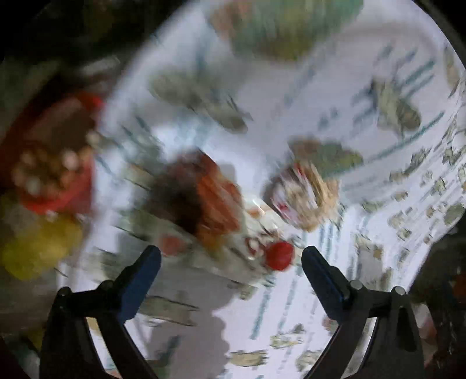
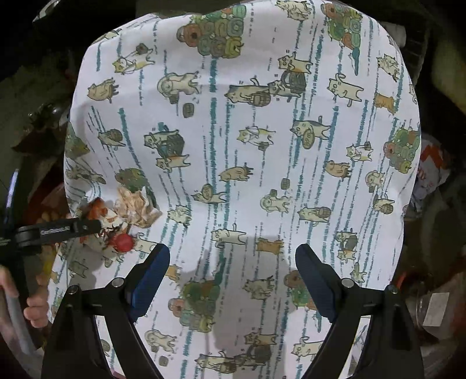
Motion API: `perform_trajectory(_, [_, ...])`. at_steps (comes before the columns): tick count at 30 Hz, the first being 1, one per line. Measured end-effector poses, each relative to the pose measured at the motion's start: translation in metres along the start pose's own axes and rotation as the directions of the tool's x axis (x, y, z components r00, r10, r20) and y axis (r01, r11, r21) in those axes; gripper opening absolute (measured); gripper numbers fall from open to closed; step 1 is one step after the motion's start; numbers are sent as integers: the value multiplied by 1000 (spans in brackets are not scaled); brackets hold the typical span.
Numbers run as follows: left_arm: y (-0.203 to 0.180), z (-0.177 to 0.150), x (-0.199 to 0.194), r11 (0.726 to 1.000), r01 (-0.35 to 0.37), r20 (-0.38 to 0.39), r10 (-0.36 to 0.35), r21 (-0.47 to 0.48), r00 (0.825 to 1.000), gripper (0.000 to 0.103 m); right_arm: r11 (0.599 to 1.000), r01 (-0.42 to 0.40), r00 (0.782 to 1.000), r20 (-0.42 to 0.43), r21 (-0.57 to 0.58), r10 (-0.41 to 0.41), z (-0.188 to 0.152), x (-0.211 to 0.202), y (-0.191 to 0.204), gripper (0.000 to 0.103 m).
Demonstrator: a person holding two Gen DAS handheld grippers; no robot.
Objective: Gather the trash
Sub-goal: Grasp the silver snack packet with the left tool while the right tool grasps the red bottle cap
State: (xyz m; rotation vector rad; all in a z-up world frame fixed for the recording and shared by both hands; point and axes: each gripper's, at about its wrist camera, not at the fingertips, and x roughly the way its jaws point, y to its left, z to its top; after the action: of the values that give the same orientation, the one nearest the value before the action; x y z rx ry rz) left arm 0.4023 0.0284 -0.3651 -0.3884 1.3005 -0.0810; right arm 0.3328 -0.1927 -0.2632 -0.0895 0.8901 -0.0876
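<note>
A small pile of trash lies near the left edge of a round table with a cat-print cloth. It holds a red bottle cap, a crumpled wrapper and an orange-brown piece. The left wrist view is blurred by motion; there the cap lies just ahead between my open left gripper's fingers, with the wrapper and the brown-orange lump beyond. The left gripper's arm shows in the right view, over the pile. My right gripper is open and empty above bare cloth.
A red container with small round items and something yellow sit off the table's left edge. A greenish blurred object is at the far side. Dark clutter and bags surround the table on the right.
</note>
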Motion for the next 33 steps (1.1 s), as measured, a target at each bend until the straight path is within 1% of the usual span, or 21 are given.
perform_trajectory(1, [-3,-1,5,1000,3,-11,-3,-3,1000,85,1000,5,1000,-5,4,-5,-1,1,-2,90])
perform_trajectory(2, [-6,-2,7,1000,-1,-6,1,-6,1000,81,1000,5,1000,-15,8,-5,-1,3,-4,90])
perform_trajectory(4, [-9,0,9,1000,-2,30,2,-9,1000,67,1000,-5,1000,-25,13,5,0,4,-6,90])
perform_trajectory(5, [-8,4,10,1000,-21,38,21,-22,999,62,1000,-2,1000,-20,17,3,0,3,-7,90])
perform_trajectory(6, [-5,7,10,998,-44,44,45,-43,998,48,1000,2,1000,-17,15,-2,0,3,-7,90])
perform_trajectory(7, [-4,12,11,997,-48,44,51,-60,998,39,1000,6,1000,-14,10,-6,0,2,-7,90])
perform_trajectory(8, [-1,13,9,996,-33,42,37,-78,998,38,1000,11,1000,-13,-1,-11,-1,1,-6,90])
perform_trajectory(9, [2,13,6,996,2,37,2,-89,999,36,1000,16,1000,-13,-12,-16,-1,1,-5,90])
perform_trajectory(10, [2,12,3,996,14,35,-11,-84,999,34,1000,18,1000,-11,-20,-18,-1,1,-5,90])
perform_trajectory(11, [1,10,-1,998,12,34,-10,-61,999,33,1000,18,1000,-8,-23,-18,0,0,-4,90])
perform_trajectory(13, [-4,2,-15,1000,-22,42,21,13,999,29,1000,15,1000,-5,-15,-15,1,-1,-5,90])
perform_trajectory(16, [-3,-18,-40,998,0,55,-4,61,998,27,1000,-20,1000,-13,20,21,2,-1,-6,90])
perform_trajectory(19, [-3,-46,-58,993,-42,23,39,111,999,27,997,-53,998,-21,52,54,2,1,-6,90])
perform_trajectory(21, [-10,-62,-66,986,-56,15,54,154,998,27,995,-72,997,-32,73,75,1,4,-5,90])
perform_trajectory(23, [-11,-77,-74,974,-95,17,93,203,995,27,988,-107,992,-47,110,113,-1,8,-6,90])
perform_trajectory(25, [-10,-85,-81,961,-126,37,121,246,992,27,969,-170,980,-72,178,185,-1,15,-6,88])
perform_trajectory(27, [-9,-90,-82,946,-173,67,161,273,985,27,929,-264,949,-105,259,298,1,27,1,79])
perform_trajectory(28, [-8,-88,-79,942,-190,68,178,277,982,27,913,-293,934,-118,284,337,1,33,6,72])
perform_trajectory(29, [-7,-88,-77,942,-188,61,178,278,982,27,899,-318,919,-133,301,370,2,39,14,66])
perform_trajectory(31, [-10,-87,-73,944,-183,59,174,275,983,27,895,-332,908,-154,298,389,5,49,29,59])
perform_trajectory(33, [-8,-88,-74,940,-193,64,182,280,981,24,914,-315,909,-195,255,367,8,62,49,55])
